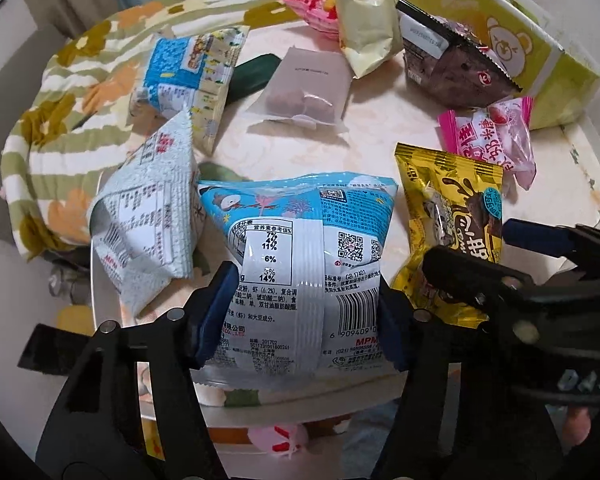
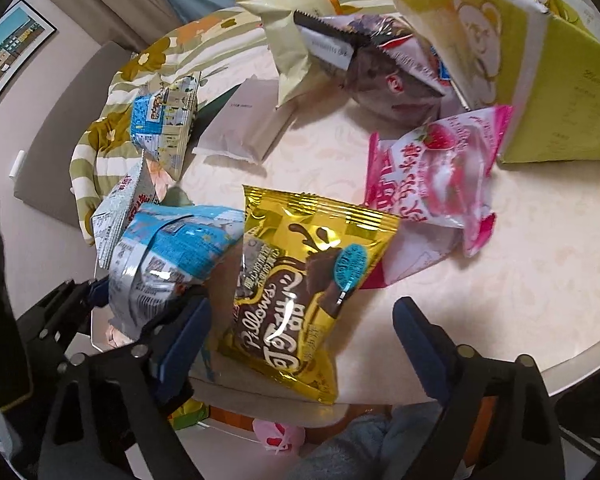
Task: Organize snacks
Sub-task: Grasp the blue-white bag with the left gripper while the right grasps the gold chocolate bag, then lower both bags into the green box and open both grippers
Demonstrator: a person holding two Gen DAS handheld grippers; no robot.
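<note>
A blue-and-white snack bag (image 1: pixel 300 256) lies back side up at the near edge of the cream table (image 1: pixel 380 148). My left gripper (image 1: pixel 304 320) is shut on it, a blue pad pressed into each side. Beside it on the right lies a yellow Pillows chocolate bag (image 2: pixel 296 288). My right gripper (image 2: pixel 300 340) is open around that bag's lower half; the left pad is near its edge and the right pad stands clear of it. In the left wrist view the right gripper's fingers (image 1: pixel 472 280) reach over the yellow bag (image 1: pixel 452 216).
A yellow-green bear-print box (image 1: pixel 512 40) stands open at the back right. Loose snacks lie around: a pink strawberry bag (image 2: pixel 432 168), a dark brown bag (image 1: pixel 452 64), a pale yellow bag (image 1: pixel 364 28), a frosted pouch (image 1: pixel 304 84) and a white bag (image 1: pixel 148 216). A floral cloth (image 1: pixel 72 120) is at the left.
</note>
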